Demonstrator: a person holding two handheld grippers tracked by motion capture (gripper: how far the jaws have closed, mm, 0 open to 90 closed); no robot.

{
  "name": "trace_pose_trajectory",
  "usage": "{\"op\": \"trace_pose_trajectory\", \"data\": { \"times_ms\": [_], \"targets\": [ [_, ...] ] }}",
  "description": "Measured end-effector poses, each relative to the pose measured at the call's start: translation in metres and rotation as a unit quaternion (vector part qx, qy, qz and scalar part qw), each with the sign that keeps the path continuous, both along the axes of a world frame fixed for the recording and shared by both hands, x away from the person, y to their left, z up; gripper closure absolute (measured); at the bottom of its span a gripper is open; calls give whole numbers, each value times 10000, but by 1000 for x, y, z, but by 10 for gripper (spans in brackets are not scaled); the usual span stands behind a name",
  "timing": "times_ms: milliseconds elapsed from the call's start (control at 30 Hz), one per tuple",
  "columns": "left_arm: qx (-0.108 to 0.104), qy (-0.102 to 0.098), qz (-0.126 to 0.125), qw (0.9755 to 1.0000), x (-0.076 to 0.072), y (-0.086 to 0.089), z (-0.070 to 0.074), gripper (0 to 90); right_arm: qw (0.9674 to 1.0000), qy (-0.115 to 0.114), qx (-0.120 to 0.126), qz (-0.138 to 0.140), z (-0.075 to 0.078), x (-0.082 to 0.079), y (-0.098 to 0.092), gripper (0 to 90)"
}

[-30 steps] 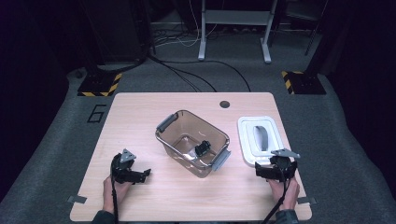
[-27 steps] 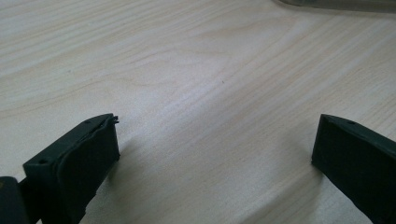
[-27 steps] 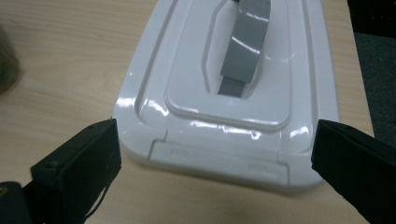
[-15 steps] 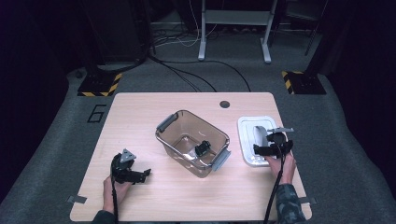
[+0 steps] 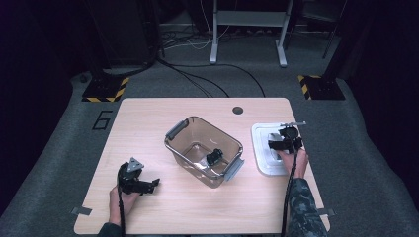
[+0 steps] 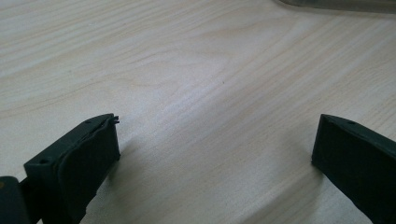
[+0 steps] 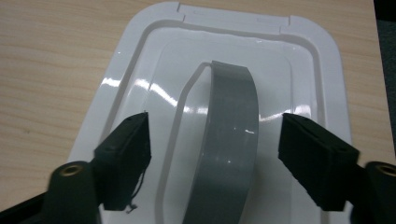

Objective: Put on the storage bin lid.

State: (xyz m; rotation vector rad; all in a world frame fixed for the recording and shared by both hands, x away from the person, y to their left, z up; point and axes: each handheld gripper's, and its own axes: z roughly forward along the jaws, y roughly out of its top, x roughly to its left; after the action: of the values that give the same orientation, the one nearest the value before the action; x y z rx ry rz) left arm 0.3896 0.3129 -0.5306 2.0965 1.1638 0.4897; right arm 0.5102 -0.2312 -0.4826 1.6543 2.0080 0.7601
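Near right edge of surface (image 5: 148, 113), right gripper (image 7: 217, 144) fingers just closing, astride grey handle (image 7: 231, 140) of white lid (image 5: 262, 148), not touching; left gripper (image 5: 148, 185) fingers apart.

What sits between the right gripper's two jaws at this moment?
The grey handle of the white lid stands between the right gripper's jaws, pads not yet touching it, in the right gripper view. The jaws have just been closing.

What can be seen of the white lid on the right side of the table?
The white lid is a glossy, plastic-looking rounded rectangle with a raised rim, a stepped inner panel and a grey arched handle along its middle. It lies flat on the wooden table, apart from the clear bin. The right gripper straddles the handle, jaws just closing, with gaps visible on both sides.
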Motion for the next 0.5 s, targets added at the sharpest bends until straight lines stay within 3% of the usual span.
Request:
{"op": "trace_pose_trajectory", "data": {
  "times_ms": [133, 300, 500],
  "targets": [
    [3, -8, 15, 10000, 0, 0, 0, 5, 9999, 85, -69, -46, -5, 4, 2, 438],
    [8, -5, 4, 10000, -1, 0, 0, 6, 9998, 152, 22, -118, -9, 6, 0, 611],
    [24, -12, -5, 10000, 0, 0, 0, 8, 9999, 74, 55, -48, -5, 3, -2, 666]
  ]
}}
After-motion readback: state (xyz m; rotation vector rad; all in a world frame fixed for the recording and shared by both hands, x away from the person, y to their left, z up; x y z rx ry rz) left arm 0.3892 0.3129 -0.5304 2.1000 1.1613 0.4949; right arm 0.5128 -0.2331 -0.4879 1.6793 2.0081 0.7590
